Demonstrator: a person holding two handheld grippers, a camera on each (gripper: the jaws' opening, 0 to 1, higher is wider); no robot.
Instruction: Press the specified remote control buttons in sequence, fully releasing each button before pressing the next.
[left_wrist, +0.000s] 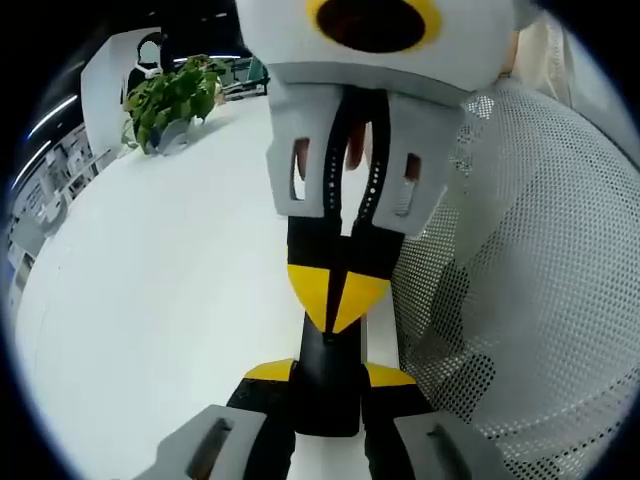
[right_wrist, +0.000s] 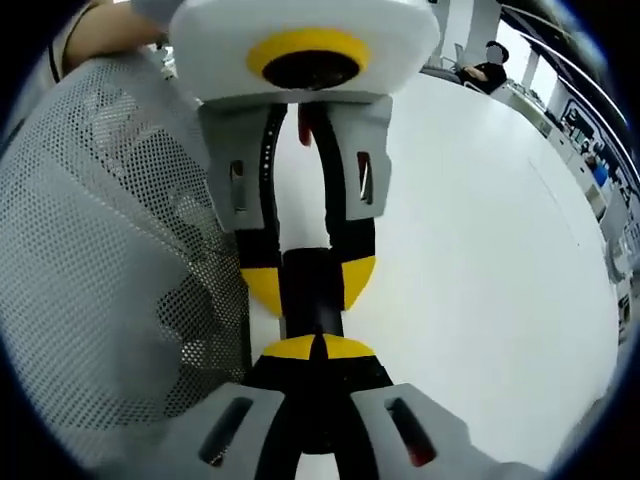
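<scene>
A narrow black remote control (left_wrist: 325, 395) sits between the yellow-tipped jaws of my left gripper (left_wrist: 328, 375), which is shut on its sides. My right gripper (left_wrist: 335, 295) comes down from the top of the left gripper view, jaws shut, and its yellow tips meet the remote's far end. In the right gripper view the same hold appears reversed: the left gripper (right_wrist: 312, 285) hangs from above, clamped on the remote (right_wrist: 312, 300), and the shut tips of the right gripper (right_wrist: 320, 348) touch its near end. The buttons are hidden.
Everything is above a white table (left_wrist: 160, 300). A white mesh chair back (left_wrist: 530, 300) stands close beside the grippers, also the chair back (right_wrist: 90, 250). A potted plant (left_wrist: 175, 100) stands at the table's far edge. A person (right_wrist: 490, 65) sits far off.
</scene>
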